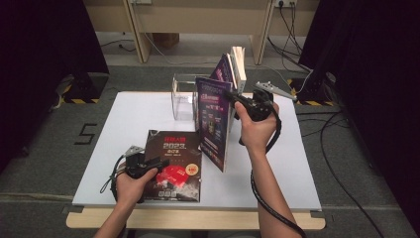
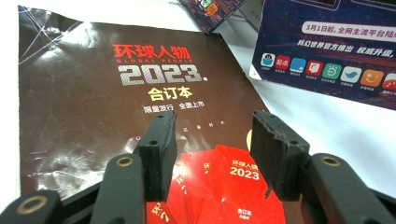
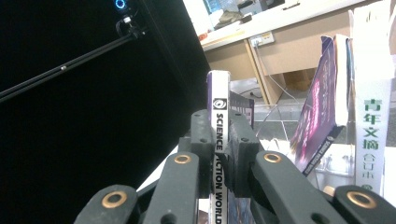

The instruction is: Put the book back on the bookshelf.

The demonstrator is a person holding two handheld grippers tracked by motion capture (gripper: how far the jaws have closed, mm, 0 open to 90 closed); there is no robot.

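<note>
A: Starting at nine o'clock on the bench (image 1: 124, 114), what is the left tool (image 1: 159, 162) doing?

B: It hovers over the dark magazine (image 1: 173, 163), which lies flat at about seven o'clock on the bench. Its jaws are spread, and no pad presses the cover. In the left gripper view the two black jaws stand apart above the red patch on the cover.

A: And toward the middle?

B: A purple magazine (image 1: 214, 121) stands upright on its lower edge, just right of the dark one.

A: Who holds it?

B: The right tool (image 1: 236, 102), at two o'clock, is pinching it by the spine (image 3: 220, 126); the right gripper view shows both pads against it.

A: Behind that?

B: At twelve o'clock a clear rack (image 1: 184, 99) stands with more books (image 1: 235, 64) leaning just beside it.
</note>
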